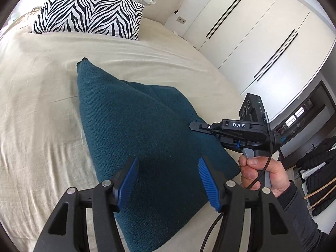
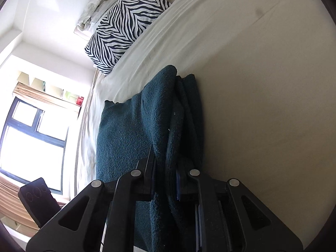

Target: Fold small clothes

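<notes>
Left gripper (image 1: 168, 180): your blue pads stand wide apart, nothing between them, low centre of frame above the sweater.
Right gripper (image 2: 166, 180): your fingers are pinched tight on a bunched fold of the teal sweater (image 2: 134, 134).
Sweater position: lies on the beige bed (image 1: 42, 105), mid-frame.
Sweater axis: long axis runs from the lower frame toward its narrow end, upper left.
Writing: "DAS" reads on the right gripper's body.
Far: zebra pillow (image 1: 88, 12), upper left.

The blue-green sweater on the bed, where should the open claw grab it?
Probably the near edge of the teal sweater, coming down from above. The right claw already pinches the bunched right side, so the open left claw should take the flat left part, which lies on the bed.
</notes>
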A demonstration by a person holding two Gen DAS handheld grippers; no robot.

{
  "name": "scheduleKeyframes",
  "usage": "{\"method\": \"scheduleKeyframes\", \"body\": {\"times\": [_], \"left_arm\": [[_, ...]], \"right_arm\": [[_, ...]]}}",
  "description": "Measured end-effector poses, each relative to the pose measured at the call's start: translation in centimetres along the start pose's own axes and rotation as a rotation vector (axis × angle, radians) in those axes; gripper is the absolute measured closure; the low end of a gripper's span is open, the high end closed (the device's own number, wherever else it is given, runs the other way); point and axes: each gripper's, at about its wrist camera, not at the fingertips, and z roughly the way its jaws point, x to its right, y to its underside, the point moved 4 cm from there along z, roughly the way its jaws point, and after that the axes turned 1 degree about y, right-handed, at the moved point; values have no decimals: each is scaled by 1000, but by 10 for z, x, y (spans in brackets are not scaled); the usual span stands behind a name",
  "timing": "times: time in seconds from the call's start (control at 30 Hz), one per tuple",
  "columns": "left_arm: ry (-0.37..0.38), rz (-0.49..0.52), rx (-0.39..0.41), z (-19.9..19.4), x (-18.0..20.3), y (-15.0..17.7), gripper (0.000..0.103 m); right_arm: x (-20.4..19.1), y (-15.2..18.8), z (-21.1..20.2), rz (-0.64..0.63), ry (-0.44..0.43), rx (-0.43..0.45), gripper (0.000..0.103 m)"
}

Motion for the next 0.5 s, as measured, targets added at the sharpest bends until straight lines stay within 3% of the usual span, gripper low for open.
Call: {"method": "scheduleKeyframes", "body": {"times": [0.07, 0.17, 0.27, 0.4, 0.5], "left_arm": [[-12, -9, -50, 19, -5, 4, 39], [-7, -8, -59, 26, -6, 11, 39], [-9, -2, -50, 19, -5, 12, 39], [-25, 9, 4, 4, -5, 7, 39], [-45, 36, -17, 11, -4, 8, 39]], "right_arm": [[16, 3, 6, 35, -45, -15, 91], [23, 4, 5, 82, -98, -14, 88], [22, 6, -6, 93, -75, -11, 86], [9, 4, -37, 53, -3, 75, 84], [-5, 16, -51, 8, -22, 55, 82]]}}
